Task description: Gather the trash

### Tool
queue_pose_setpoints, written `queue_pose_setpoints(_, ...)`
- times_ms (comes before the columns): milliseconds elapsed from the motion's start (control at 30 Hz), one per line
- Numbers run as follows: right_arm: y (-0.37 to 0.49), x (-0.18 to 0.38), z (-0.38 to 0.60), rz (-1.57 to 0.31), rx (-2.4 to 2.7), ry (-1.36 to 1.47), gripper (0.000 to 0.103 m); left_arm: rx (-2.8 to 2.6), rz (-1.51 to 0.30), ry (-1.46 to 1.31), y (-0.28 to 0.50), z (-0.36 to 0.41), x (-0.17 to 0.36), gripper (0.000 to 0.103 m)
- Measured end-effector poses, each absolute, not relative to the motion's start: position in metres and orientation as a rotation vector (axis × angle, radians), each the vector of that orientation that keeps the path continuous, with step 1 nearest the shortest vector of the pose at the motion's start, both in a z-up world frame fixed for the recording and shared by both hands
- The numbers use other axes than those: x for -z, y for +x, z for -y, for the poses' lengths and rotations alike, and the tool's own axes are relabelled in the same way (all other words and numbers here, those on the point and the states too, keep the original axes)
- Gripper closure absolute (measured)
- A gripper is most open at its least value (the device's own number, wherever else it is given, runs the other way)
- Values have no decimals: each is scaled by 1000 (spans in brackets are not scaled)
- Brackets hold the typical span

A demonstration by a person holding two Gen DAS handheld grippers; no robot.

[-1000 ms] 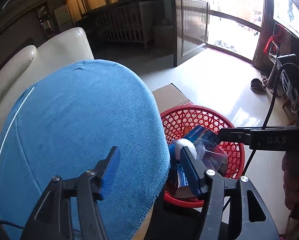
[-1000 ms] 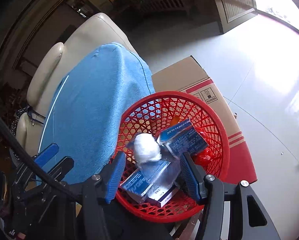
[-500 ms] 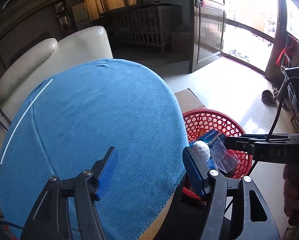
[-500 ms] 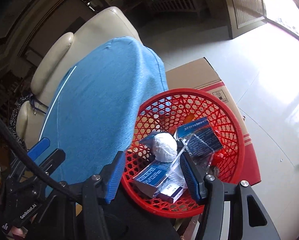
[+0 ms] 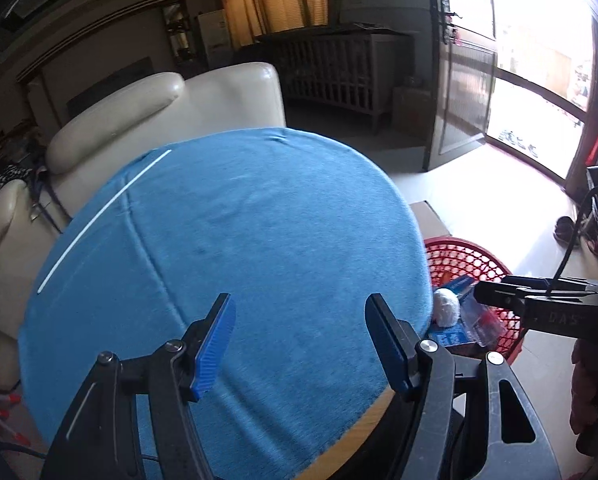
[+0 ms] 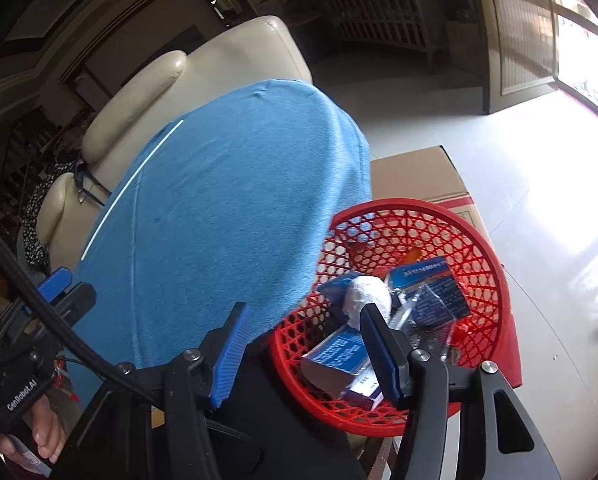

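We see both claws empty: left gripper (image 5: 299,346) spread over the blue cloth (image 5: 235,256), right gripper (image 6: 303,350) parted; trash sits in the red basket (image 6: 495,264) at four o'clock

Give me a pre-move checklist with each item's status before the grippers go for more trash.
1. Left gripper empty, jaws apart: ok.
2. Right gripper empty, jaws apart: ok.
3. Trash in red basket, with the white wad and blue boxes: ok.
4. Basket has room left: ok.
5. Trash left on blue cloth: none visible, near edge hidden, cannot tell.
6. Basket steady on cardboard box: cannot tell.
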State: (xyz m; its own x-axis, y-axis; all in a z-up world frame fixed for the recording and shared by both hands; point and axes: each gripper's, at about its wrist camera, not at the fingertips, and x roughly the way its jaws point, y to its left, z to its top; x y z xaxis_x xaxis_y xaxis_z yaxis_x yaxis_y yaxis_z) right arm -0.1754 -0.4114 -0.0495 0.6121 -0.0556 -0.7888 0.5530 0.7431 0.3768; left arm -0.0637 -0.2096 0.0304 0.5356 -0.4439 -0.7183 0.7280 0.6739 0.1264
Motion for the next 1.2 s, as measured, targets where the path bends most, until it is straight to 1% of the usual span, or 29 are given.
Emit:
queue_pose_setpoints(400,-128,11,343,-812,233,469,42,484,-689,334,-35,129,-46,35)
queue_pose_setpoints(667,-98,-4,289,-803,148,331,40,356,-669,274,-22,75,-58,34)
queue_pose_setpoints(700,-94,-5,283,-803,135,323,40,345,-667,266,-21,68,-59,34)
queue_pose_setpoints(767,-88,-7,271,-802,115,308,40,325,-663,255,-19,58,-61,23)
queue_pose_setpoints(1200,-69,-29,206,-746,42,221,40,211,-627,183,-18,-3,-74,23)
